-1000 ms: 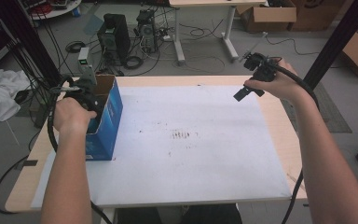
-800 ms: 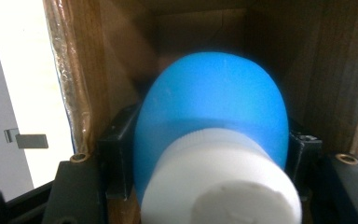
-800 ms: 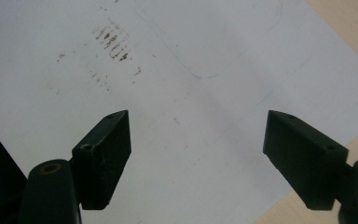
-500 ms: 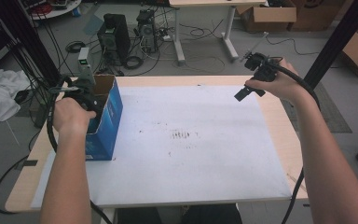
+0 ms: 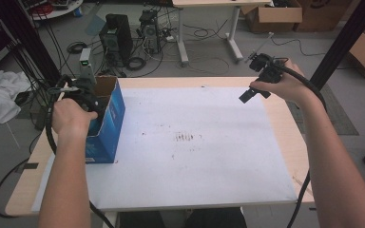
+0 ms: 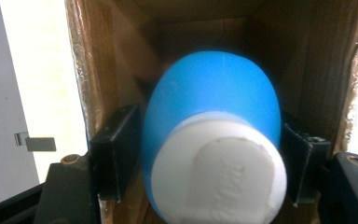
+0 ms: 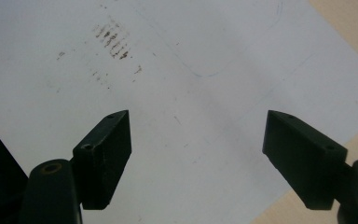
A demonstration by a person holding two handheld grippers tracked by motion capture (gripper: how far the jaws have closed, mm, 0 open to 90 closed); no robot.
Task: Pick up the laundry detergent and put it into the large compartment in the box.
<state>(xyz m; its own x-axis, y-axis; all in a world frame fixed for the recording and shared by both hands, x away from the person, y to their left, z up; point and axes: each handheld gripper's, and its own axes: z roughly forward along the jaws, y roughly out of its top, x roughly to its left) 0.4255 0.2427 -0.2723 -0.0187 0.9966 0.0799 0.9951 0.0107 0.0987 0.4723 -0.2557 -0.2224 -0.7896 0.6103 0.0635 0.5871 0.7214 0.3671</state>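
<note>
The left gripper (image 6: pixel 209 154) points down into the open top of a blue cardboard box (image 5: pixel 108 124) that stands on the left part of the table (image 5: pixel 285 128), at the left edge of the white sheet (image 5: pixel 195 147) that covers most of the tabletop. In the high view the left hand (image 5: pixel 71 116) sits above the box opening, and the cable (image 5: pixel 50 137) loops away from it over the table's left edge.

In the left gripper view a blue bottle with a white cap (image 6: pixel 212 140) fills the space between the 2 black jaws, cap end toward the camera, its body reaching down into the brown inside of the box. The jaws have just been opening; each now stands close beside a flank of the bottle, and the picture does not settle whether the pads press on it or have come free.

The right gripper (image 7: pixel 198 154) is held in the right hand (image 5: pixel 285 85) above the far right part of the table, well apart from the box. Its jaws are spread wide with nothing between them; in its own view they look down on the white sheet, where a patch of small dark marks (image 7: pixel 113 39) lies, and a strip of bare wooden tabletop shows at the corner.

On the floor beyond the table stand computer towers (image 5: pixel 116 38) among cables.
</note>
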